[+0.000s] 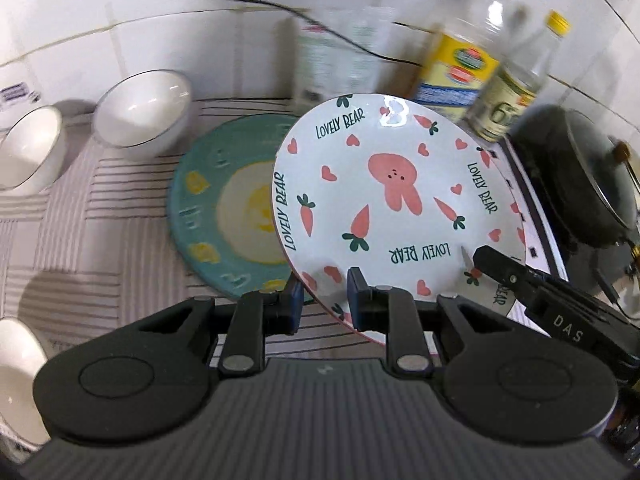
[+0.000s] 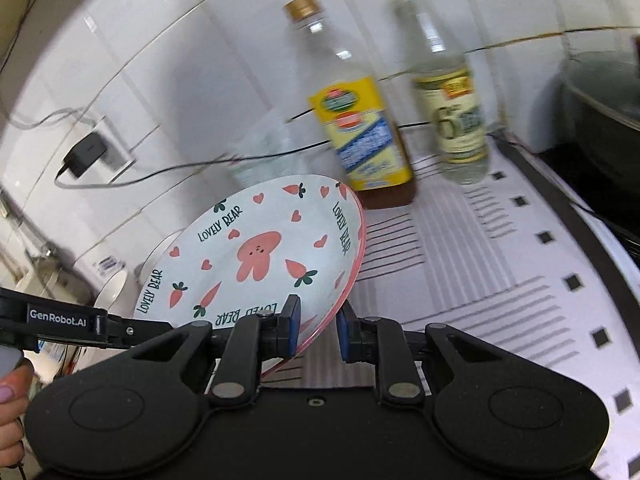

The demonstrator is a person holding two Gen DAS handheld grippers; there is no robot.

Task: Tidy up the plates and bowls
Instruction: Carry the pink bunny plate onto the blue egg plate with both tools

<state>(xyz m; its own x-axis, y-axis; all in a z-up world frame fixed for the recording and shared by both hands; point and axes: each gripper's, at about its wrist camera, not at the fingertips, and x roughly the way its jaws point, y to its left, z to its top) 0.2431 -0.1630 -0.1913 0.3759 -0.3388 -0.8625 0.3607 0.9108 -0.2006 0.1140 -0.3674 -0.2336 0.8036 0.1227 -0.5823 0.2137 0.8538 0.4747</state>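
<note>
1. The white round ceramic plate with pink rabbit and carrot print [image 1: 384, 200] is hanging tilted above the striped worktop [image 1: 100, 240], off its surface.
2. The left gripper [image 1: 324, 300] is pinching the plate's near rim, jaws narrow.
3. The right gripper [image 2: 318, 330] is clamping the same plate's rim too.
4. A teal round plate with yellow centre [image 1: 224, 216] is lying flat just behind, partly hidden.
5. Two white bowls [image 1: 144, 108] are sitting farther left; two clear bottles [image 2: 360, 120] are standing at the tiled wall.

Both bottles [image 2: 362, 120] are motion-blurred; the dark pot [image 1: 592, 184] is edge-cropped.
</note>
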